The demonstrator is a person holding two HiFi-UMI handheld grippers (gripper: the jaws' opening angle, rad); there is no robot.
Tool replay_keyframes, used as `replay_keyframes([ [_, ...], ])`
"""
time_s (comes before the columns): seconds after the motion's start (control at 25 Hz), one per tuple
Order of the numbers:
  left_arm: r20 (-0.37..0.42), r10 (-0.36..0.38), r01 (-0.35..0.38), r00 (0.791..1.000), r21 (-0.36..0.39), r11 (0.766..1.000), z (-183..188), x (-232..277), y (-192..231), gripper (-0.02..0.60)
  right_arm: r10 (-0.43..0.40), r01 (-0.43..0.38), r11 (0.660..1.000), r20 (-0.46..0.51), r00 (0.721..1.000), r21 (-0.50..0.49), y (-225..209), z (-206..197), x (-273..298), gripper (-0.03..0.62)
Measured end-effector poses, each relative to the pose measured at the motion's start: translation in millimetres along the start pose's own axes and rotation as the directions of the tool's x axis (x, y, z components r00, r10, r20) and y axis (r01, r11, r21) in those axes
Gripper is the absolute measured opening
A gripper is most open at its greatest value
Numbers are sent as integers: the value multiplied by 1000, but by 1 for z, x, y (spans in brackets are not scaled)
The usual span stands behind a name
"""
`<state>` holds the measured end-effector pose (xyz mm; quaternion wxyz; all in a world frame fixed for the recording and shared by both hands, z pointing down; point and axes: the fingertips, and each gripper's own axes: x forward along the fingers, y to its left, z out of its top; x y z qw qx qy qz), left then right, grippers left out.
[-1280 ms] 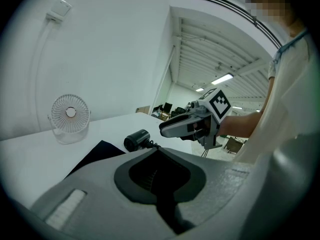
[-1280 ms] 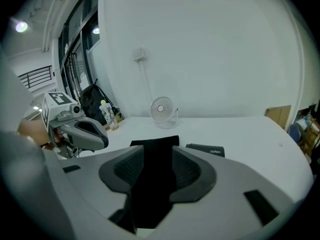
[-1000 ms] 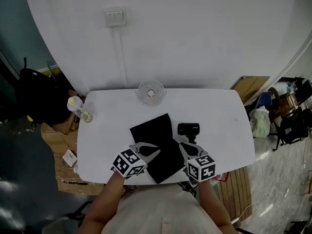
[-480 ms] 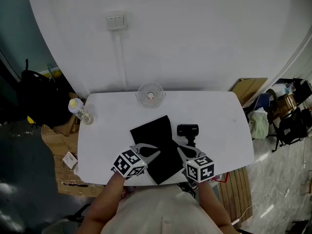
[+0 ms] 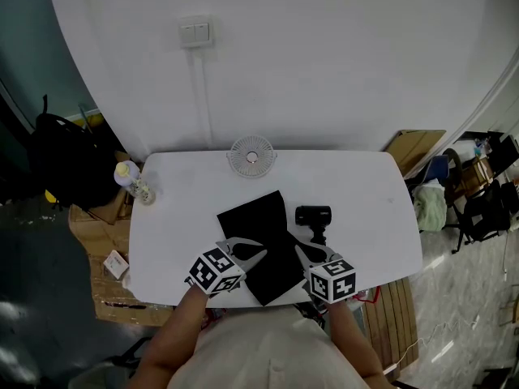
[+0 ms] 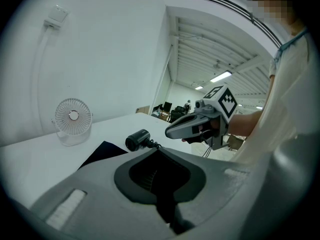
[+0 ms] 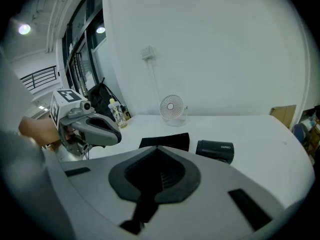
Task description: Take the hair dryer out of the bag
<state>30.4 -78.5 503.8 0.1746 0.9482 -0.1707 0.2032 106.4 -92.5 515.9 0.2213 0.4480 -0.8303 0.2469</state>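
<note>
Compact black hair dryer (image 5: 314,215) lies just right of flat black fabric bag (image 5: 258,217): seemingly out already. Left gripper (image 5: 258,253), right gripper (image 5: 301,250) at bag's near end, jaws together, empty. Next: likely withdraw.

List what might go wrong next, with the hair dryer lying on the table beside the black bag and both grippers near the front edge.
1. The cord of the hair dryer lies close to the shut right gripper; a careless move might snag it and drag the hair dryer.
2. The black bag reaches the front edge of the table between the grippers; a nudge from the left gripper could slide it off.
</note>
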Motion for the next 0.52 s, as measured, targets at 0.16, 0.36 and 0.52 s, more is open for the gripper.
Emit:
replay_keyframes([
  [0.16,1,2,-2,1000,-4,1000,-1,0,1,11,-3,3,1000,2,1000,5,-1,0,0,15],
  [0.36,0,4,-4,1000,-7,1000,-1,1,1,11,-8,8,1000,4,1000,10,-3,0,-2,14],
  [0.52,0,4,-4,1000,-7,1000,-1,2,-1,11,-11,11,1000,5,1000,11,-5,-1,-5,14],
])
